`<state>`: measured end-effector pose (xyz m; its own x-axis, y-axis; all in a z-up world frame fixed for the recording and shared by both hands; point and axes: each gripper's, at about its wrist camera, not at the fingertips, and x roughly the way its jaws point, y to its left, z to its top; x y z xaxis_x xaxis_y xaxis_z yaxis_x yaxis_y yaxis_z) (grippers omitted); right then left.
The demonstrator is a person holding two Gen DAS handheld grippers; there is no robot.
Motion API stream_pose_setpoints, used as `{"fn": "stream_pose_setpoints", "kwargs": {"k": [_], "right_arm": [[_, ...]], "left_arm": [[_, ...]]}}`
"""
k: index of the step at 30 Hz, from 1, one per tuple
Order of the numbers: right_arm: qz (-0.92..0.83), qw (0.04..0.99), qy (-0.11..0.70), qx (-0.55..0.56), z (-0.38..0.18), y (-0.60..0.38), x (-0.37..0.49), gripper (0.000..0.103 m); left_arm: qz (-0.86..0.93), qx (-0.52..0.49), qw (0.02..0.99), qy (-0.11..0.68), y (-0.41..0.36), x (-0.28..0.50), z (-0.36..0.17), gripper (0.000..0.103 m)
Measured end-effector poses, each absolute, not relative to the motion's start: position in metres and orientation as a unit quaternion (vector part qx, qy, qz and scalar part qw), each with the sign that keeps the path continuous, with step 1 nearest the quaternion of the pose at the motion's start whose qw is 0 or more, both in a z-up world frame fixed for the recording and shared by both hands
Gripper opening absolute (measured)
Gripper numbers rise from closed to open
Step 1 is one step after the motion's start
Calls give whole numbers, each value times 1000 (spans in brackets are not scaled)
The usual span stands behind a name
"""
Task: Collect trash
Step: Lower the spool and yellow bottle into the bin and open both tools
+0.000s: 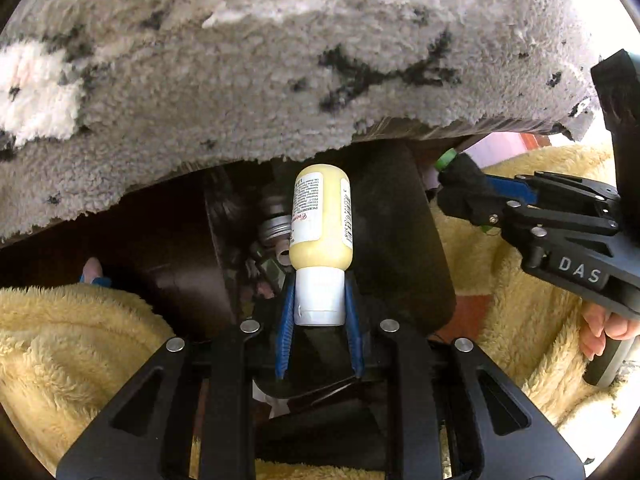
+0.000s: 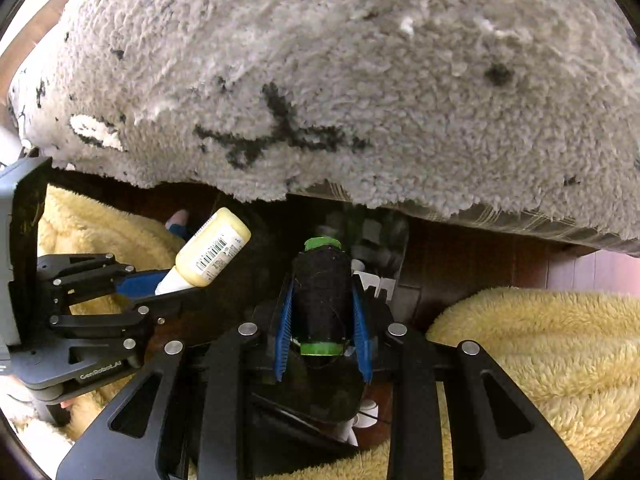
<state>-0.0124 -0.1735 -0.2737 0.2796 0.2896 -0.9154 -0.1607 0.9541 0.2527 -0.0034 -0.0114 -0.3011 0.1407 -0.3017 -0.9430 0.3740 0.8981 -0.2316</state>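
Note:
My left gripper (image 1: 319,300) is shut on a small pale yellow bottle (image 1: 322,216) by its white cap, bottle pointing forward. It also shows in the right wrist view (image 2: 212,254) at the left. My right gripper (image 2: 322,312) is shut on a spool of black thread (image 2: 322,296) with green ends. In the left wrist view that gripper (image 1: 472,200) sits at the right, holding the spool (image 1: 460,184). Both grippers hover over a dark bin (image 1: 400,232) that holds several bits of trash, including a metal cap (image 1: 274,228).
A grey shaggy rug (image 1: 280,60) with black marks fills the upper half of both views (image 2: 340,80). Yellow fleece fabric (image 1: 80,340) lies on both sides of the bin (image 2: 540,340). Dark wooden floor (image 2: 460,256) shows under the rug's edge.

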Motion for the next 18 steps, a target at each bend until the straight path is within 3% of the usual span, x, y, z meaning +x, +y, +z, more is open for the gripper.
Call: {"fn": "stream_pose_setpoints", "kwargs": {"k": [8,9,11,16,18], "right_arm": [[132,802,578,67,-268,-191,-11,30],[130,802,578,70,-267,-192,-10,40],[122,807,573,77,-265,-196,-10,60],[102,817,562,80,-258,-204,-11,79],[94,823,554,82,-252,-208,-13,93]], "left_arm": [[-219,28,757,615,-13,-4,-301,22],[-218,27,758,614,-12,-4,-300,23],[-215,27,761,612,-10,-3,-294,33],[-201,29,773,601,-5,-3,-284,60],[-196,27,781,592,-3,-3,-277,71]]}}
